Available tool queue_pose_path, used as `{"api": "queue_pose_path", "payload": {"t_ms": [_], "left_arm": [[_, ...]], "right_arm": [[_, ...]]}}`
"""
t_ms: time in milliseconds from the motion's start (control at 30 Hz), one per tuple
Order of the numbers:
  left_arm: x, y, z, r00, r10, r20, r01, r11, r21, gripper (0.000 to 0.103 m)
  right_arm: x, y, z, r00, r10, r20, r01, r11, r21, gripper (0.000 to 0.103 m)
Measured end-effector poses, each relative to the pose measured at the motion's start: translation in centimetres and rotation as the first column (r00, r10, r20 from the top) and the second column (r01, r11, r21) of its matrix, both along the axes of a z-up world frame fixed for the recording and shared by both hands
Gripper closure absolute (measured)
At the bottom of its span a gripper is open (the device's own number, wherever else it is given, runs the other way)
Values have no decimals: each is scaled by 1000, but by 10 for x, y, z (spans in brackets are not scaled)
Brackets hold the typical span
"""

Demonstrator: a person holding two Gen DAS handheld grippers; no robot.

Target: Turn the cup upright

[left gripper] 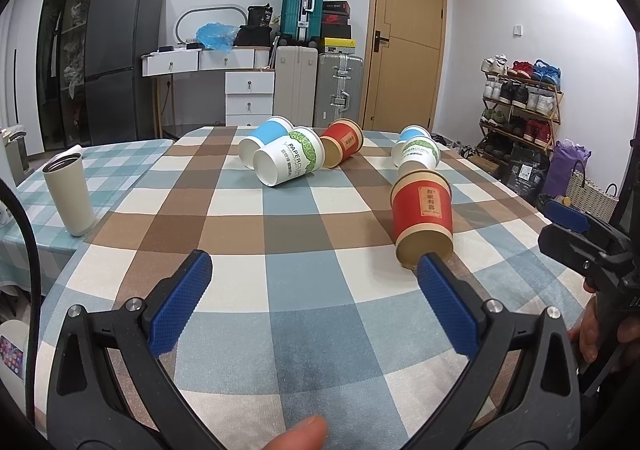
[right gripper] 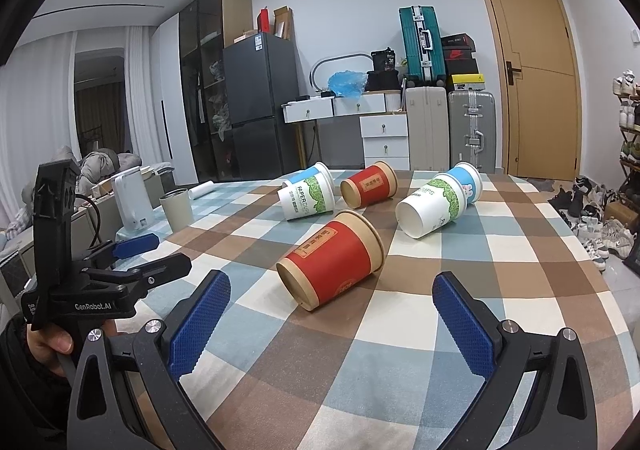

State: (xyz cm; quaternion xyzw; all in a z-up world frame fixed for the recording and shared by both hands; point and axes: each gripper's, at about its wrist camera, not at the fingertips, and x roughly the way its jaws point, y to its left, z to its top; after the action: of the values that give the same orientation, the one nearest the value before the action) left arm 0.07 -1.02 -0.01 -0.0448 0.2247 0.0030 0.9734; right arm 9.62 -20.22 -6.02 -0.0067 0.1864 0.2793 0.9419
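Several paper cups lie on their sides on the checked tablecloth (left gripper: 304, 290). The nearest is a red cup (left gripper: 422, 215), its base toward me; it also shows in the right wrist view (right gripper: 332, 264). My left gripper (left gripper: 314, 264) is open and empty, its right fingertip (left gripper: 430, 266) just in front of that cup's base. My right gripper (right gripper: 332, 286) is open and empty, its jaws either side of and just short of the red cup. Farther back lie a green-and-white cup (left gripper: 288, 161), a blue cup (left gripper: 264, 137), a second red cup (left gripper: 342, 143) and another green-and-white cup (left gripper: 416, 153).
A beige tumbler (left gripper: 70, 193) stands upright at the left on an adjoining blue-checked table. A white kettle (right gripper: 132, 201) stands behind it. The right gripper shows at the right edge of the left view (left gripper: 576, 226). Suitcases, drawers, a fridge and a shoe rack stand beyond.
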Motion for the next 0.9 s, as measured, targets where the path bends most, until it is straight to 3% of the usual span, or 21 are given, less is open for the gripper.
{"api": "queue_pose_path", "payload": {"t_ms": [733, 900], "left_arm": [[-2, -4, 7, 1000, -4, -16, 4, 1000, 20, 1], [-3, 0, 11, 1000, 4, -10, -4, 1000, 11, 1]], "right_arm": [[0, 1, -3, 1000, -16, -13, 16, 1000, -6, 0], [7, -1, -3, 998, -42, -51, 41, 999, -21, 0]]}}
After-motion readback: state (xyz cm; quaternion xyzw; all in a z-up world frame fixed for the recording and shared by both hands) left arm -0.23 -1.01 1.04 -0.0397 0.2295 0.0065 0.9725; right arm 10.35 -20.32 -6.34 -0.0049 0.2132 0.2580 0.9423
